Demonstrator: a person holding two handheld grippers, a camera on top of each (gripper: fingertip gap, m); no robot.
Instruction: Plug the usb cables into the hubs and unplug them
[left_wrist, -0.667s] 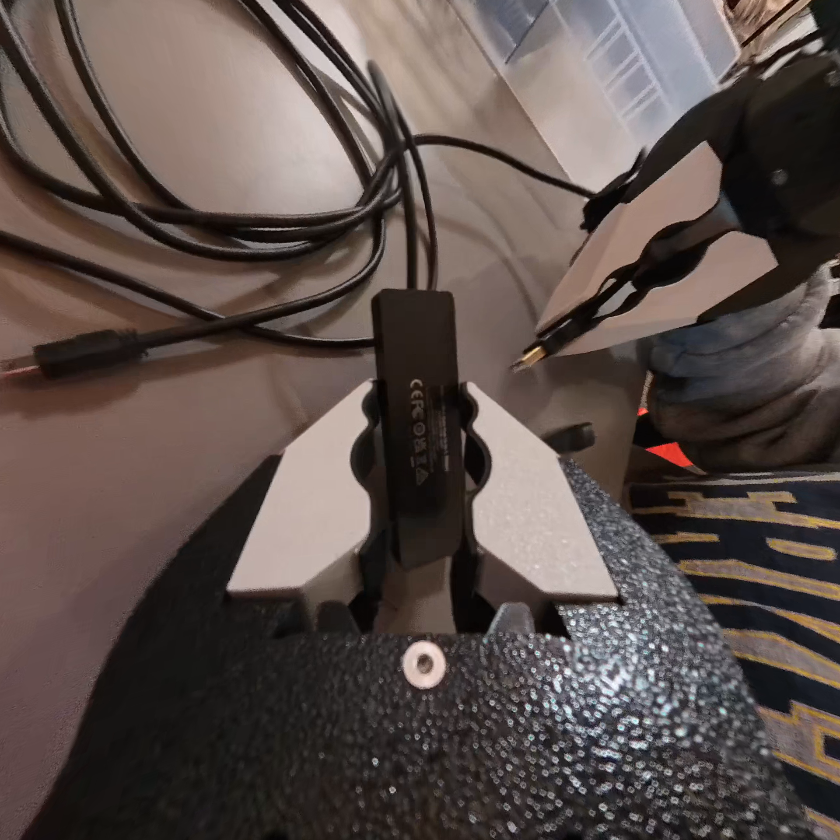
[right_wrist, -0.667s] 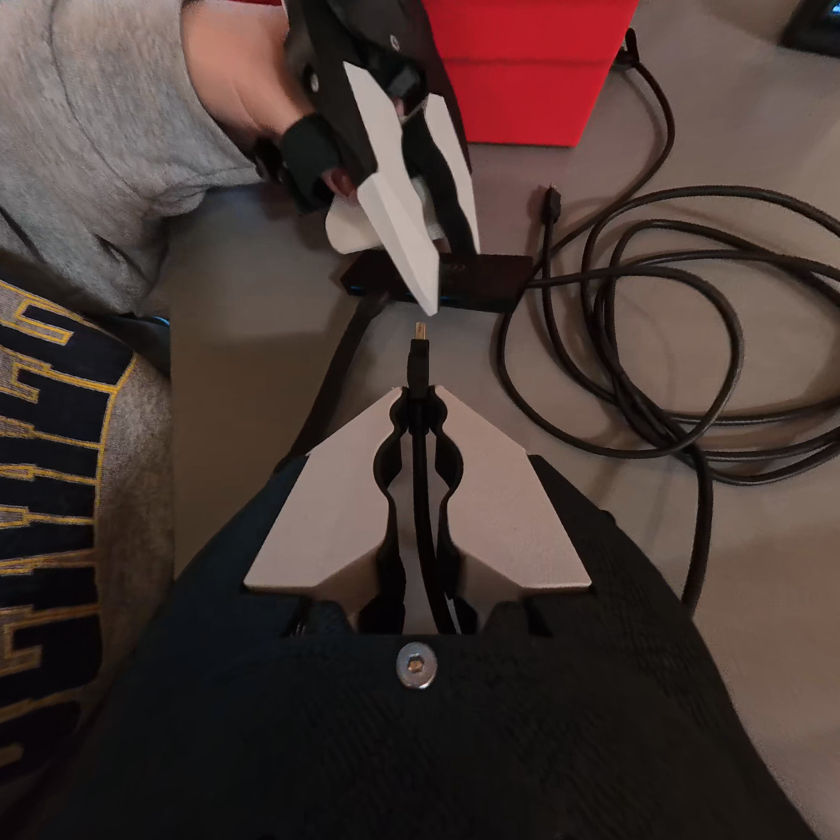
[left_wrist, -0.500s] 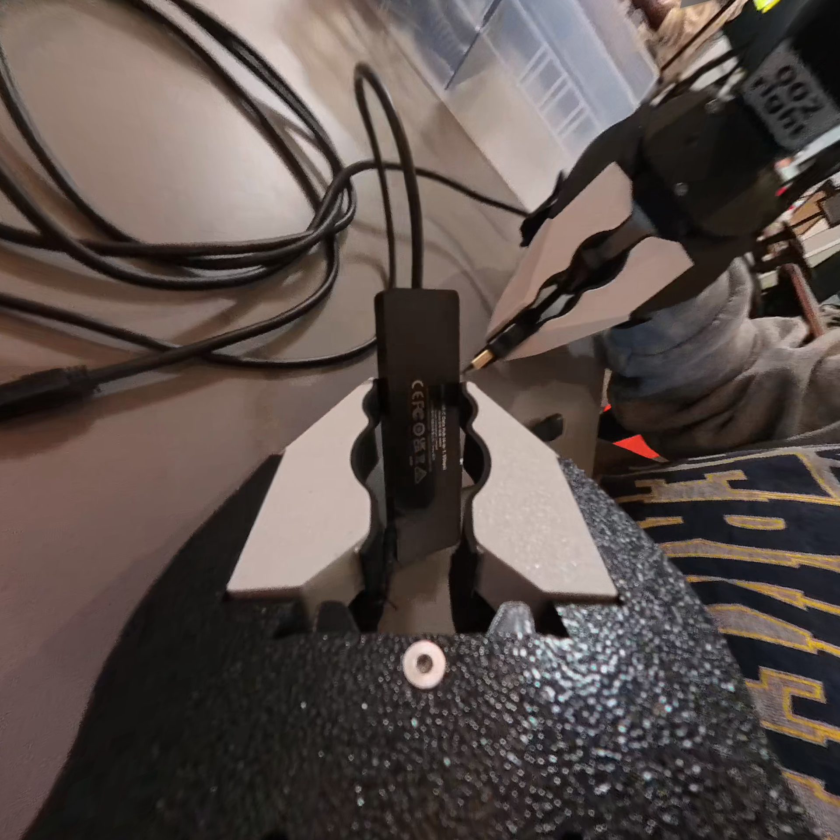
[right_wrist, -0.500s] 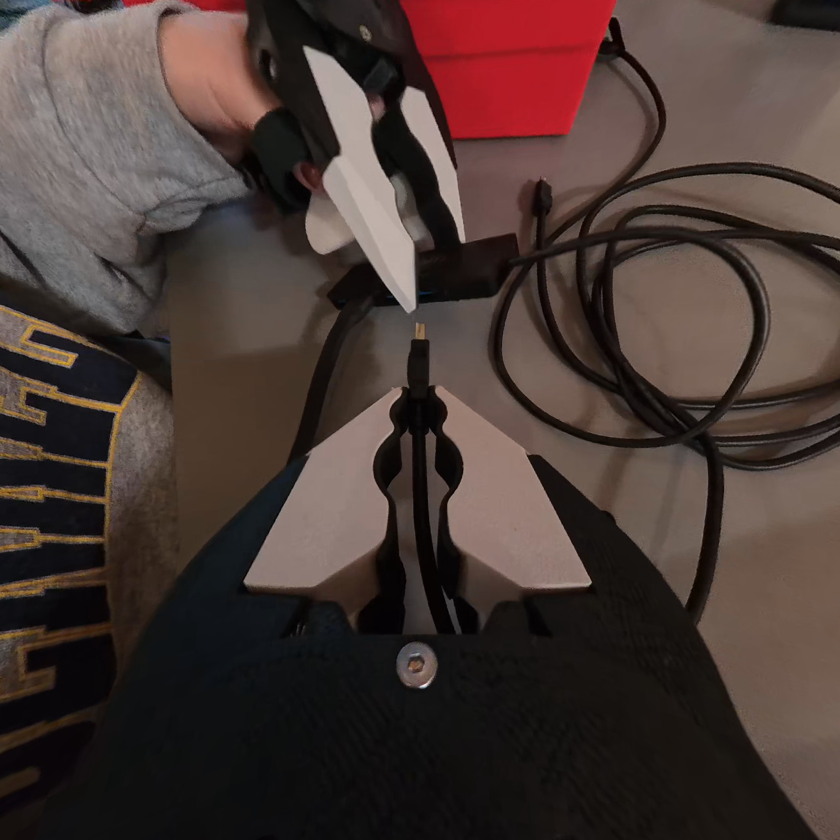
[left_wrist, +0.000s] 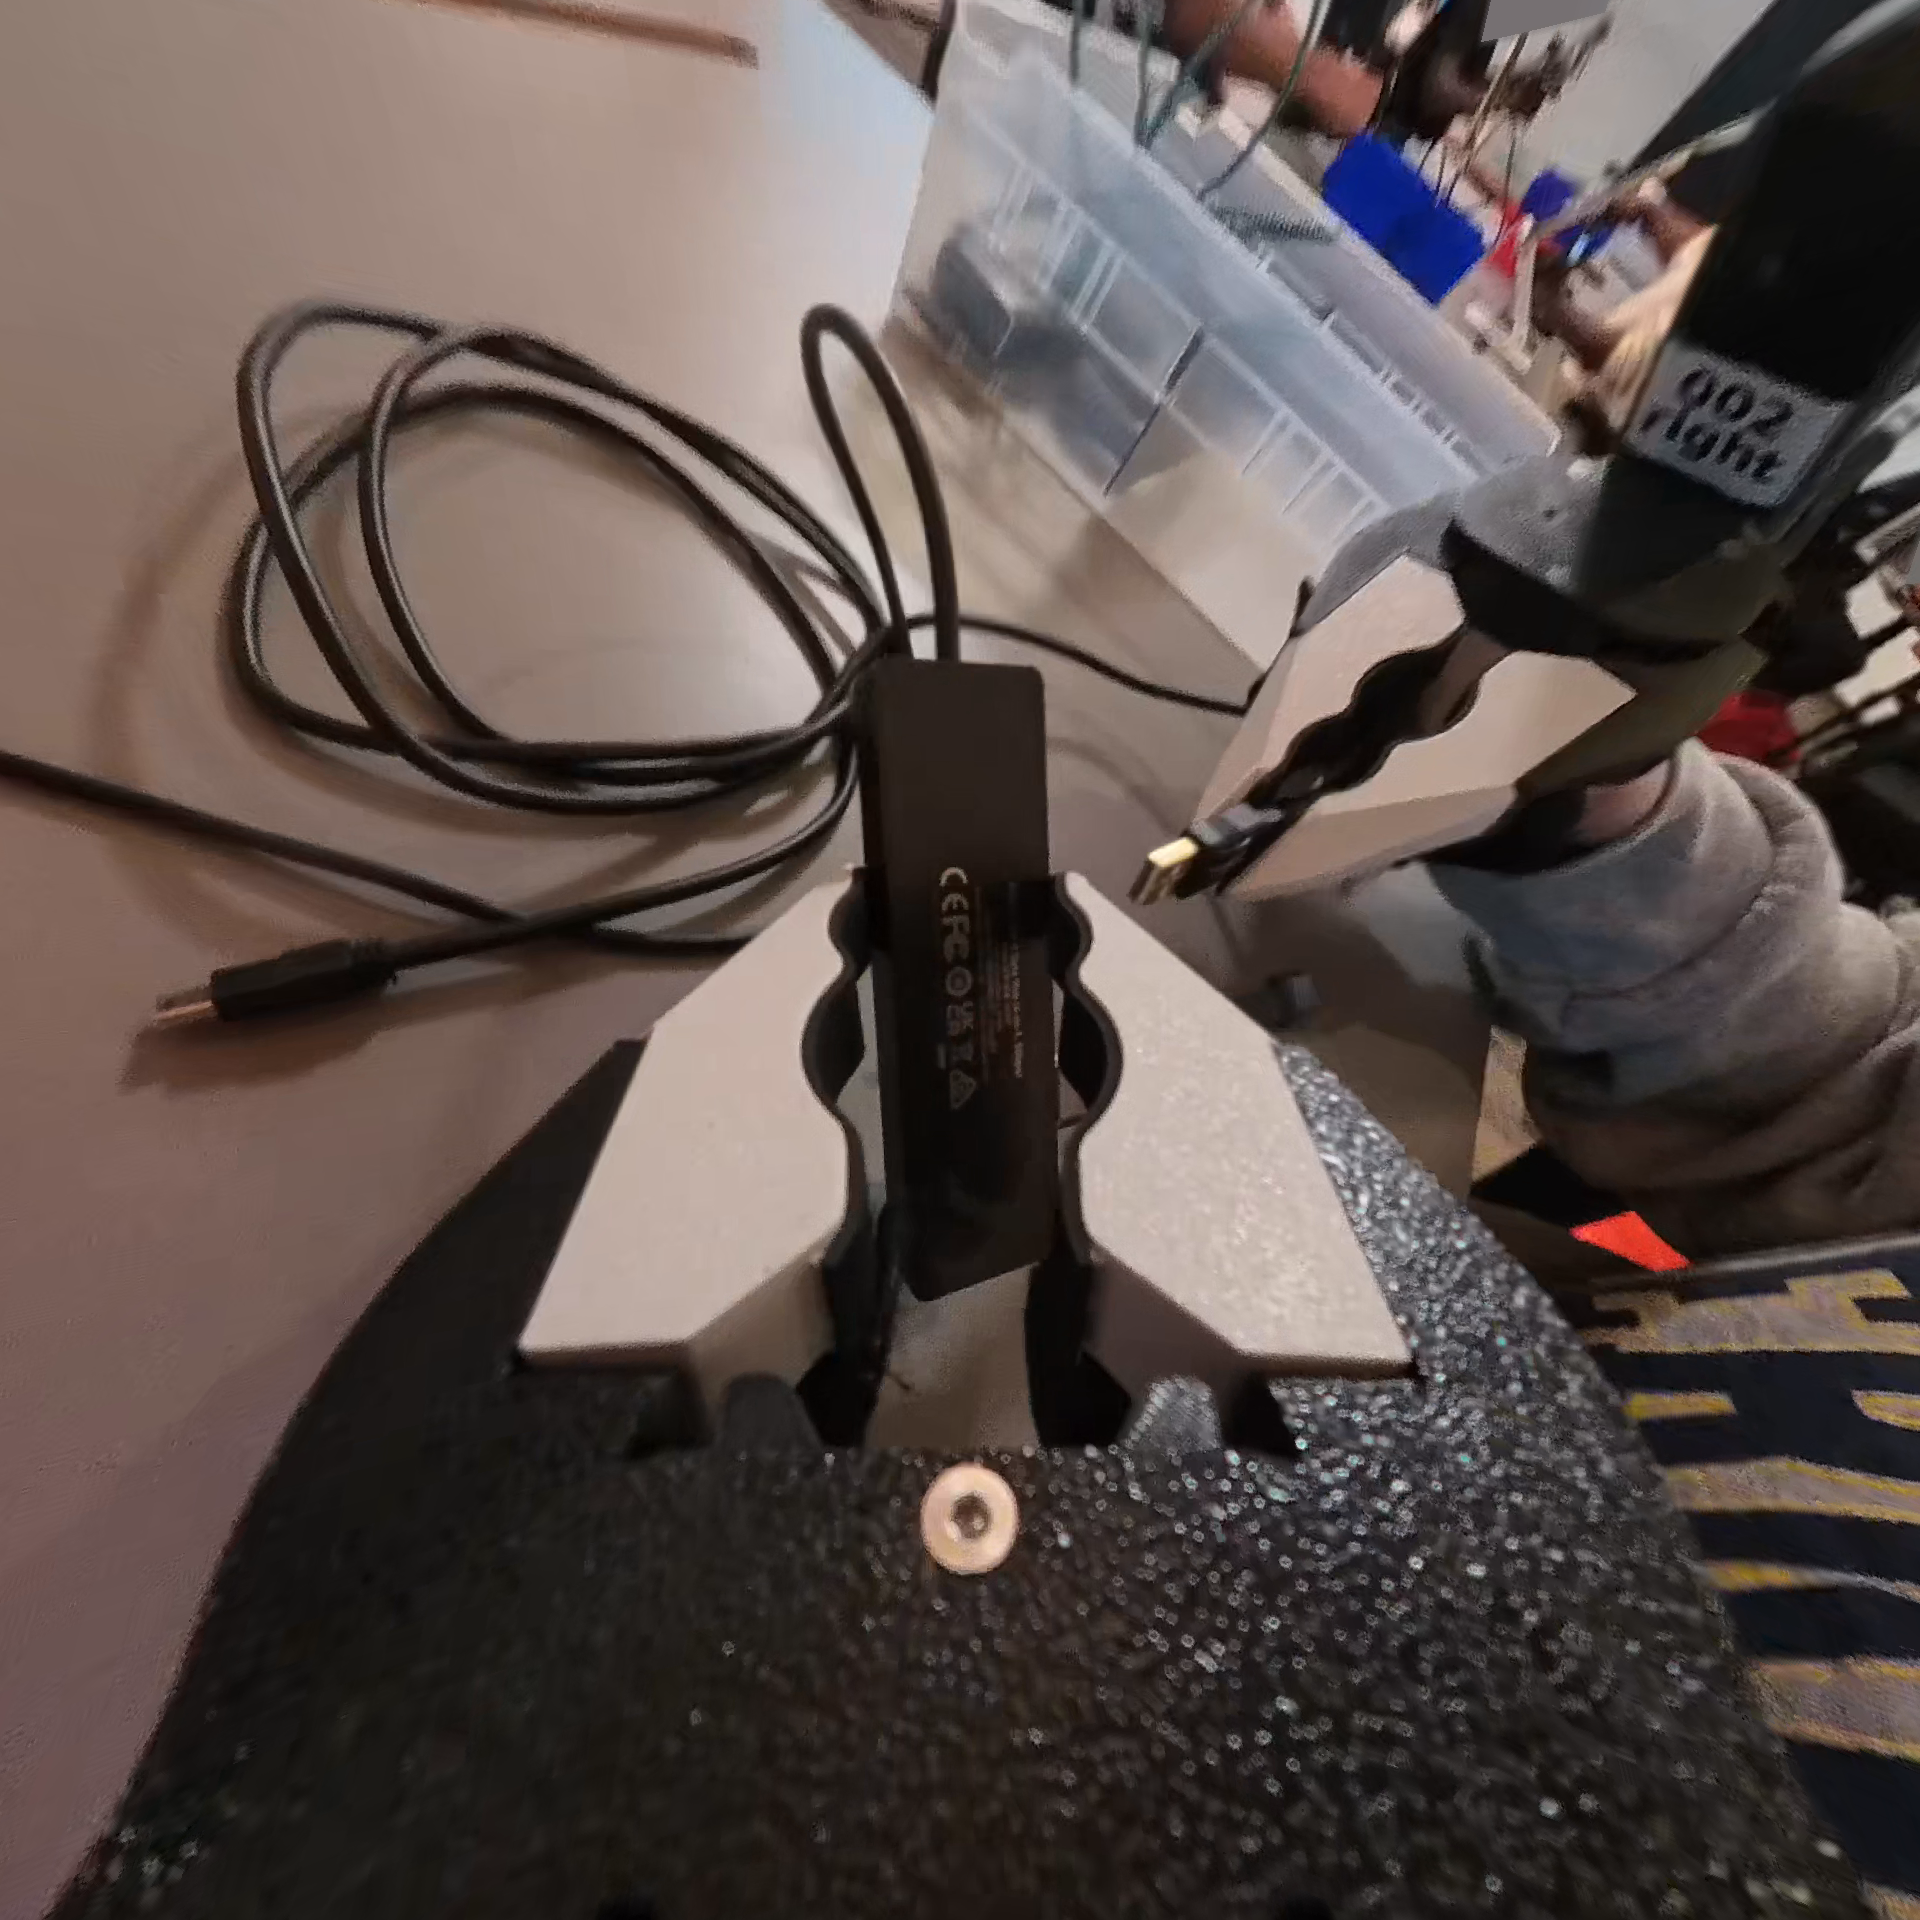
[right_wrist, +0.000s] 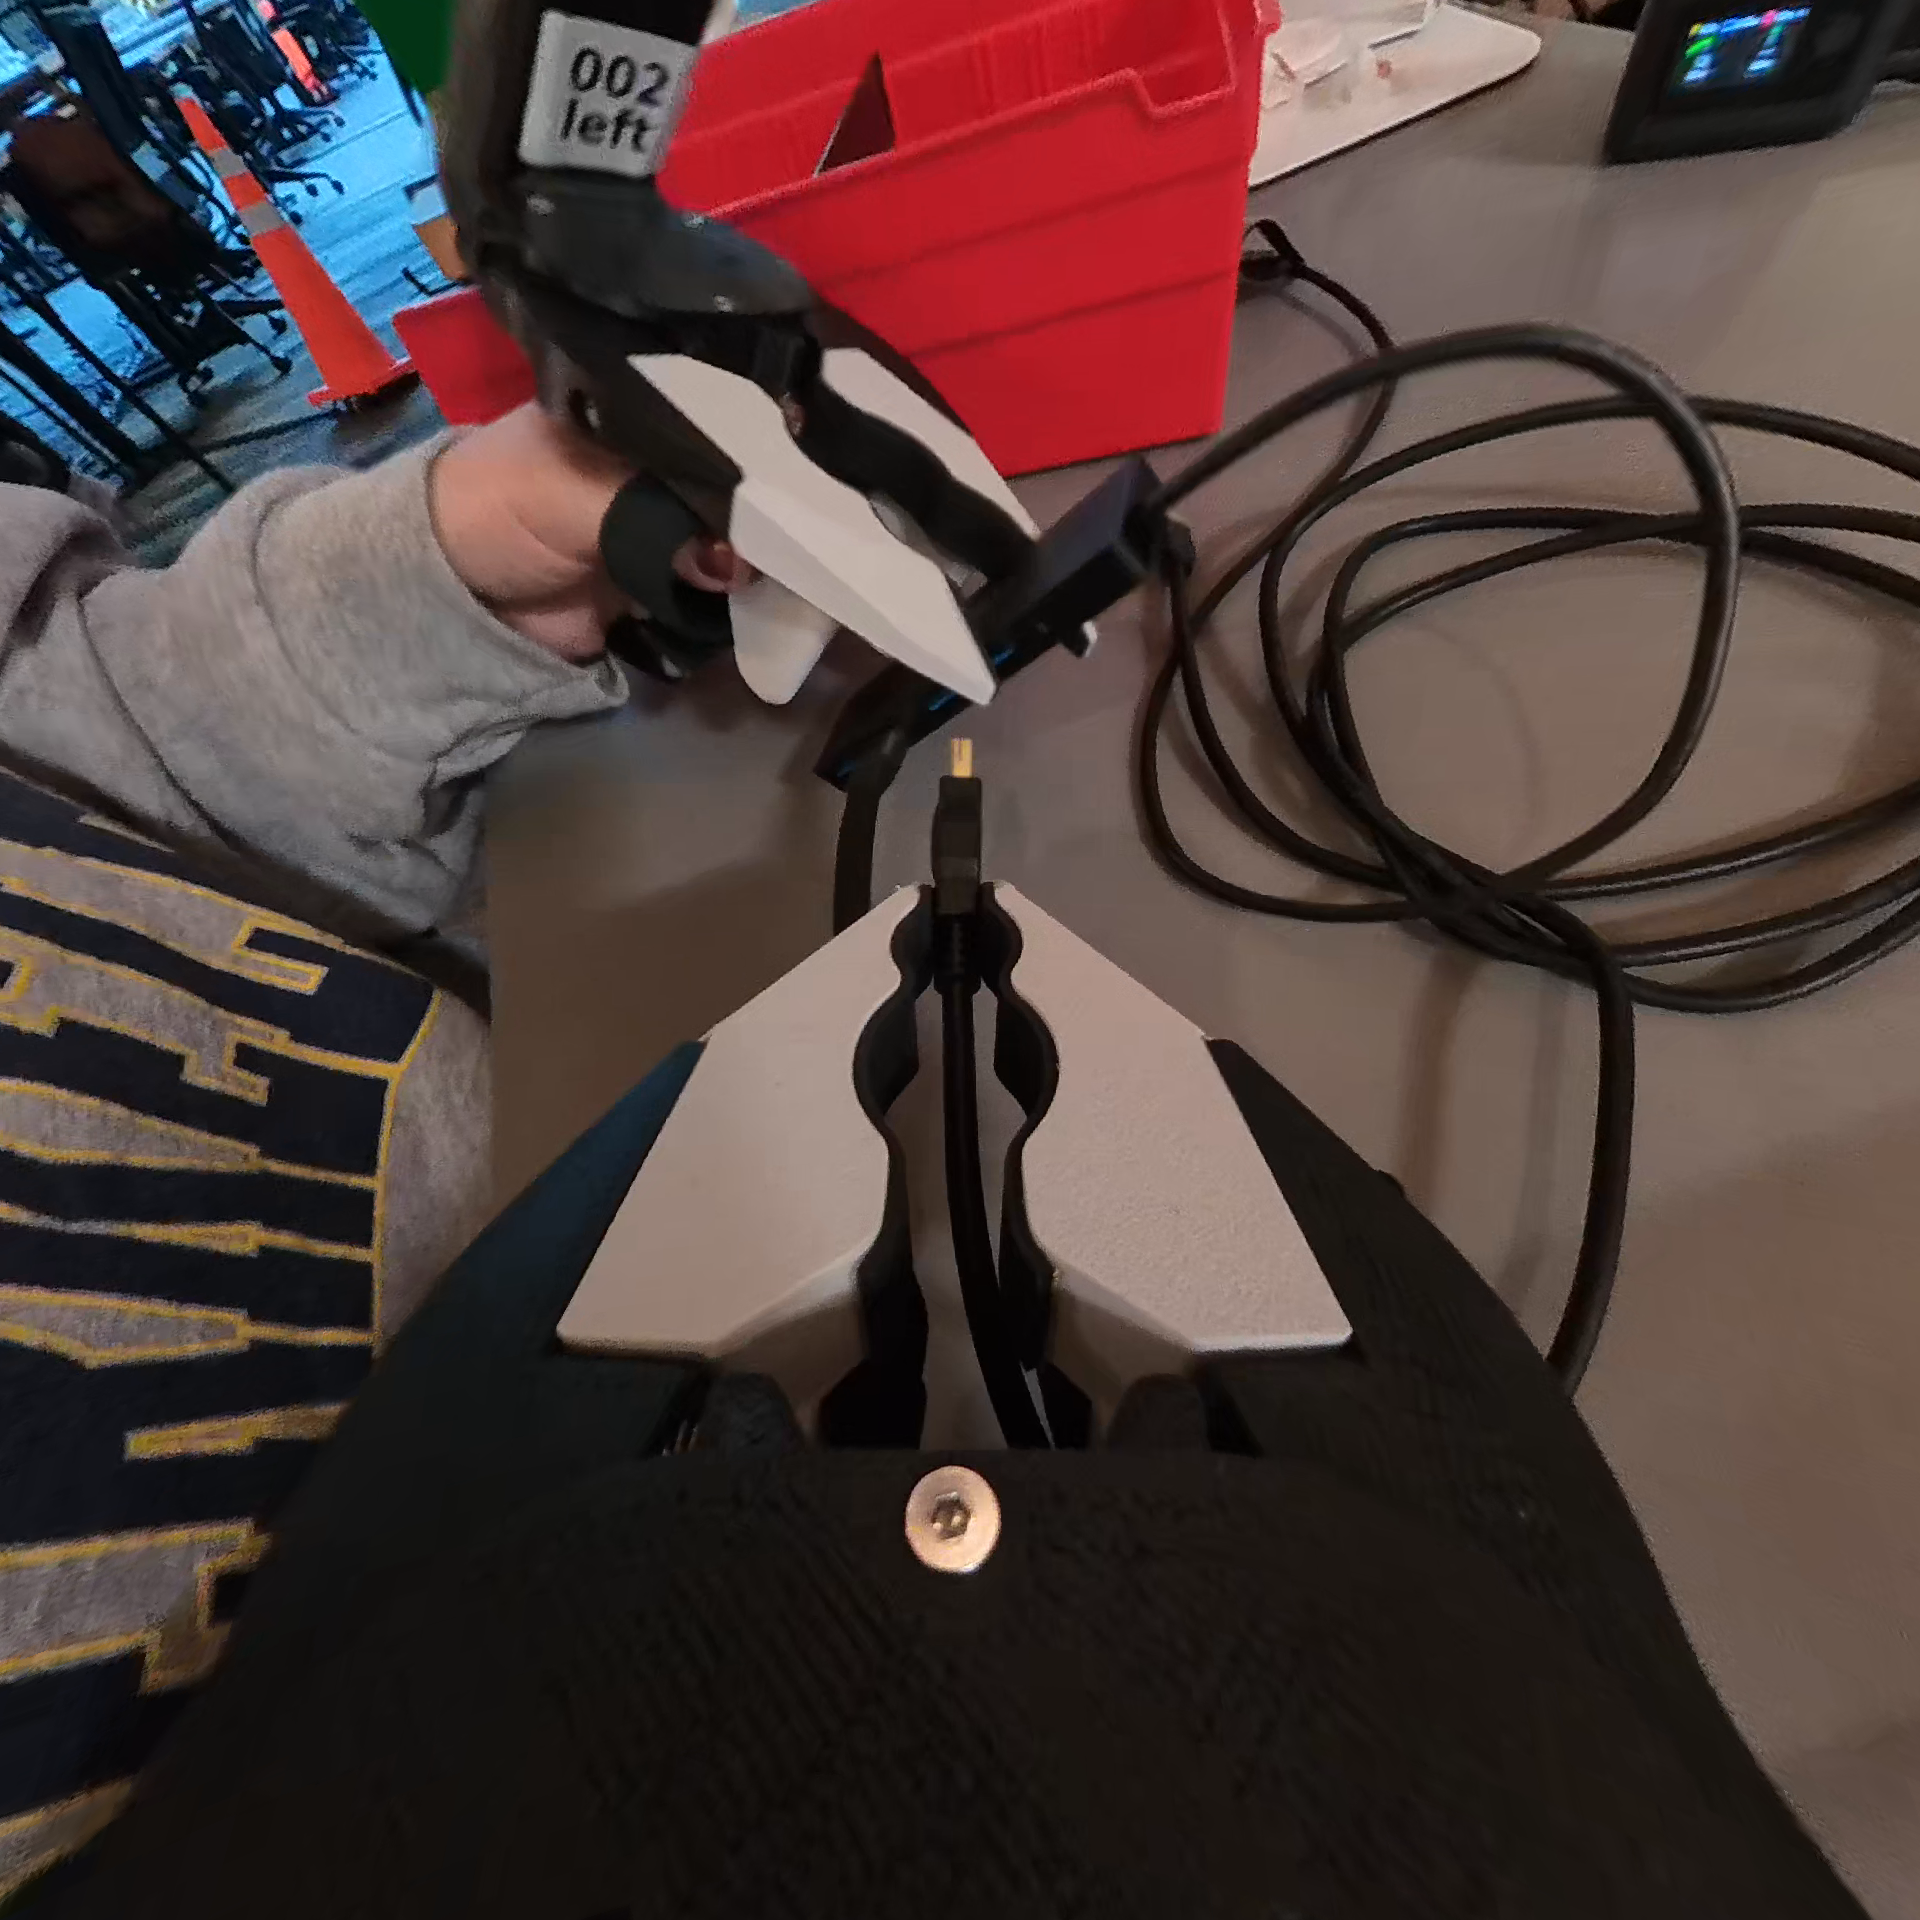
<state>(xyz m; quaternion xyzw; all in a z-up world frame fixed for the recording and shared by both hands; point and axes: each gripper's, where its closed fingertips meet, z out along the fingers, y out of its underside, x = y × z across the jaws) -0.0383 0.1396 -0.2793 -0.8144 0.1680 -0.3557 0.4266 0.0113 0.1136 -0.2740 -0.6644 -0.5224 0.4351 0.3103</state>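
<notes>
Nothing is plugged in yet, by the look of it — the left gripper (left_wrist: 961, 925) has its fingers clamped on the sides of the one black USB hub (left_wrist: 958, 831), lifted off the grey table (left_wrist: 499, 208), while the right gripper (right_wrist: 958, 894) pinches a black cable just behind its gold-tipped USB plug (right_wrist: 958, 790), held just short of the hub's near edge and apart from it. So the insertion is still to come, and the unplugging after it. I count one hub, two plugs — the second plug (left_wrist: 281, 992) lies loose on the table at left — and one red bin (right_wrist: 1039, 260) at the far side.
</notes>
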